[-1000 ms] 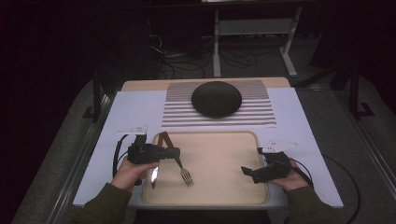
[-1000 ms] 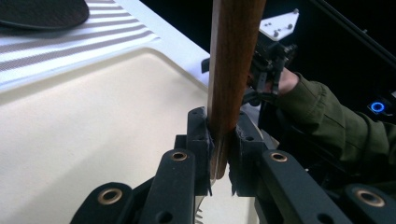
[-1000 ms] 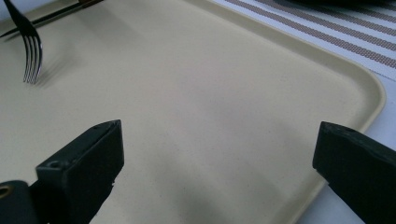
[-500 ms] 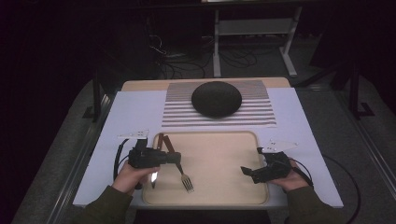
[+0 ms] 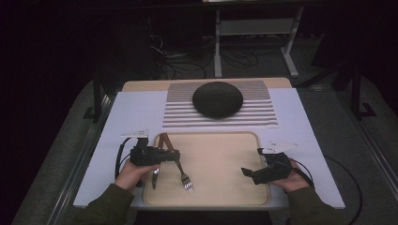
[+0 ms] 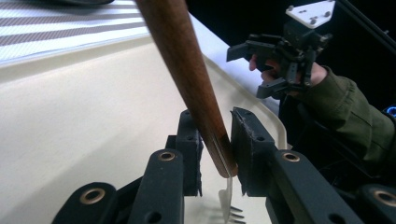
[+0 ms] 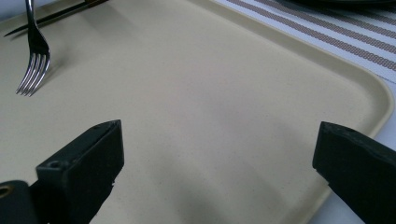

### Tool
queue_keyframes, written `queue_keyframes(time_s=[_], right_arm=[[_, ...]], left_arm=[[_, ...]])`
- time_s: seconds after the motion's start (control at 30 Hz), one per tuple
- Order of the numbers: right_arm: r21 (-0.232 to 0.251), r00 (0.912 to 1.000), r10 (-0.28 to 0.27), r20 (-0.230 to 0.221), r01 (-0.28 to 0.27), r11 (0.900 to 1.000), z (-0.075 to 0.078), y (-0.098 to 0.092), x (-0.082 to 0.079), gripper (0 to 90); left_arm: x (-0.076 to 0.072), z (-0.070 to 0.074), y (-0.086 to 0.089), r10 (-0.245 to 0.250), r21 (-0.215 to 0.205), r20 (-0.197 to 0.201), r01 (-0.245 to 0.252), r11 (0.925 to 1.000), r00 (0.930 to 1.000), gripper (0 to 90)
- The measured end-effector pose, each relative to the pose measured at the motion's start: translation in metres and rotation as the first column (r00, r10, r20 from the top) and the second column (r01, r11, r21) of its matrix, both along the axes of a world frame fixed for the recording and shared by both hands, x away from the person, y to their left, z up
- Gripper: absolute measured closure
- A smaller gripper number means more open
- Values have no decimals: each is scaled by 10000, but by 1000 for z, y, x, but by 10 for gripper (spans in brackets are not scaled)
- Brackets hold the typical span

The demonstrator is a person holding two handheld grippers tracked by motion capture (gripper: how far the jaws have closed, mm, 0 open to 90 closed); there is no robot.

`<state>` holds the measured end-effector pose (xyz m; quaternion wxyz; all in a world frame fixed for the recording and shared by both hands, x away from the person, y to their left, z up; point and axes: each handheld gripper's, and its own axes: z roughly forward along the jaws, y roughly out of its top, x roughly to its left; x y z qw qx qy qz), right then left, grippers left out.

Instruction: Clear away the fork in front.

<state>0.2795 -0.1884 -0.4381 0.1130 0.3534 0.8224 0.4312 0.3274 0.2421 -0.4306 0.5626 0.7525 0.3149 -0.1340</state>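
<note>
Left gripper view: the left gripper (image 6: 215,140) has just been opening its jaws — a brown wooden handle (image 6: 187,70) stands between them, above the tray (image 6: 70,140).

Olive-green sleeves (image 5: 105,206); black two-jaw grippers (image 5: 162,154), trailing black cables, brass-ringed screw holes

Left tongs (image 5: 165,154) sank — jaws easing off fork (image 5: 182,173).

- Left tongs (image 5: 162,154) sit low in the left hand (image 5: 133,171); their jaws have just been opening.
- Right tongs (image 5: 248,173), in the right hand (image 5: 287,178), stand with jaws wide apart.
</note>
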Motion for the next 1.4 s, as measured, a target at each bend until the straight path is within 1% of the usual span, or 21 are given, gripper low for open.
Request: queue_keyframes(time_s=[0.07, 0.13, 0.23, 0.33, 0.5, 0.6, 0.7, 1.0, 1.07, 1.23, 1.3, 1.37, 1.4], right_arm=[[12, 10000, 19, -40, -19, 10000, 0, 0, 0, 19], [-2, 10000, 45, -58, -45, 10000, 0, 0, 0, 19], [-39, 10000, 92, -26, -92, 10000, 0, 1, 0, 19], [-38, 9999, 95, -37, -95, 9999, 0, 1, 0, 19], [-58, 9999, 156, -47, -156, 9999, 0, 1, 0, 20], [-68, 9998, 170, -38, -171, 9998, 0, 1, 0, 19], [-76, 9998, 181, -37, -181, 9998, 0, 1, 0, 20], [-67, 9998, 204, -49, -204, 9998, 0, 2, 0, 20], [-62, 9997, 231, -35, -231, 9997, 0, 2, 0, 20], [-62, 9996, 272, -35, -272, 9996, 0, 2, 0, 20], [-65, 9996, 285, -36, -285, 9996, 0, 2, 0, 20], [-80, 9995, 327, -29, -328, 9994, 0, 2, 0, 20], [-80, 9995, 327, -29, -328, 9994, 0, 2, 0, 20]], left_arm=[[1, -2, 1, 4, 107, 23, -4, 9999, 10000, 716], [2, -4, 2, 95, 148, -84, -93, 9998, 9999, 706], [4, -7, 2, 87, 330, -180, -81, 9994, 9998, 689], [4, -8, 1, 68, 464, -161, -60, 9989, 9998, 678], [6, -11, 2, 192, 699, -162, -181, 9974, 9997, 653], [7, -12, 2, 306, 730, -272, -285, 9969, 9992, 643], [8, -14, 4, 484, 899, -411, -446, 9950, 9980, 631], [10, -18, 8, 692, 1196, -644, -612, 9909, 9955, 591], [10, -20, 8, 846, 1317, -739, -744, 9885, 9937, 578], [11, -21, 9, 932, 1467, -805, -807, 9859, 9924, 562], [11, -22, 10, 1005, 1528, -869, -864, 9845, 9911, 555], [12, -24, 10, 1042, 1706, -997, -862, 9816, 9896, 538], [12, -24, 10, 1042, 1706, -997, -862, 9816, 9896, 535]])
